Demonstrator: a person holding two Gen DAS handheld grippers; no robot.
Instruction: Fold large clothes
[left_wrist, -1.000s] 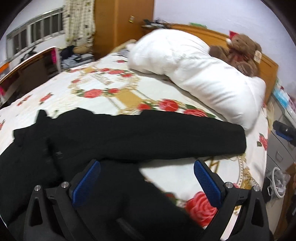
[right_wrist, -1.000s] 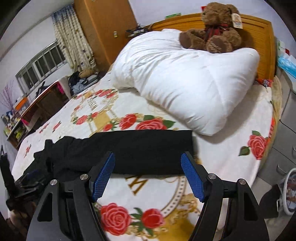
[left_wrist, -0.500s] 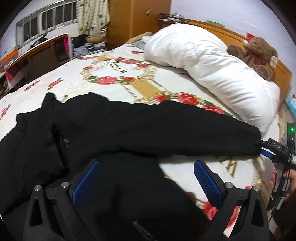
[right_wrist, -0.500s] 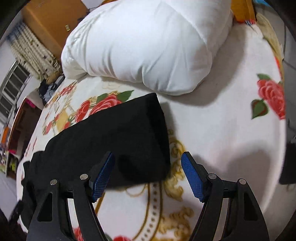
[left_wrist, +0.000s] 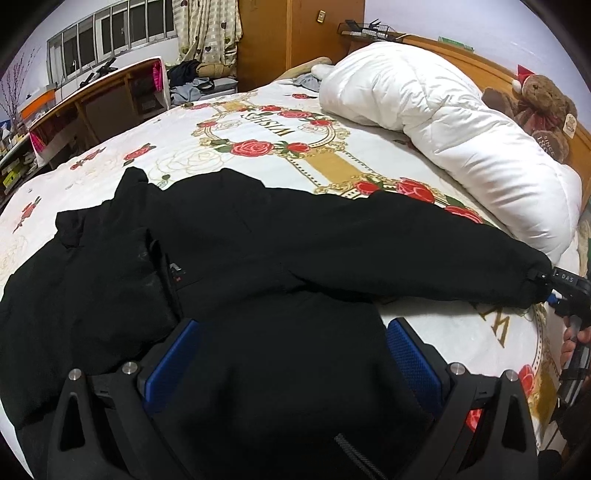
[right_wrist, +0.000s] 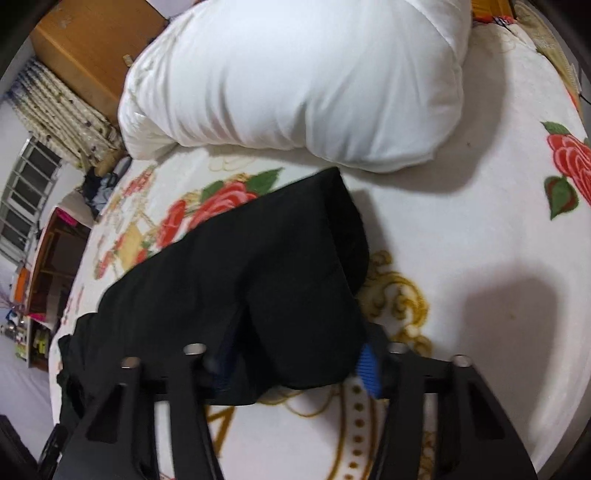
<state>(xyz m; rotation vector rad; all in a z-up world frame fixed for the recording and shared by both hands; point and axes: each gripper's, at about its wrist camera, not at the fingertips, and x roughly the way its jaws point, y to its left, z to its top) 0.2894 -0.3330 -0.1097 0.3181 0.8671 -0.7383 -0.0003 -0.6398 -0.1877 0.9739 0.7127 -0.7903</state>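
Jacket (left_wrist: 236, 251): black, spread across the near half of the bed (left_wrist: 184, 147), body toward the near left corner, one sleeve (left_wrist: 424, 251) stretched right toward the bed's right edge, below the white duvet (left_wrist: 461, 129) heaped along the headboard side. Not yet folded; sleeve fold looks like the step in hand.

Right gripper (right_wrist: 295, 365): at the cuff (right_wrist: 306, 295), jaws closing, bunched cuff fabric between the blue pads (right_wrist: 369, 365); firm pinch not yet certain, left pad blurred.

Left gripper (left_wrist: 288, 362): fingers spread wide over the jacket body, above the cloth, nothing pinched.

Risks, as judged:
- Thick padded cuff slipping out if lifted before the pinch is full, since only the bunched end sits between the pads.
- Bedsheet caught along with the cuff, dragging it up.
- Whole jacket sliding rightward or creasing when the sleeve is carried over, with the body unpinned by the left.
- Sleeve brushing the duvet just beside it.

Containers: none holding anything legible; shelves (left_wrist: 48, 125) beyond the far left edge too small to tell contents.
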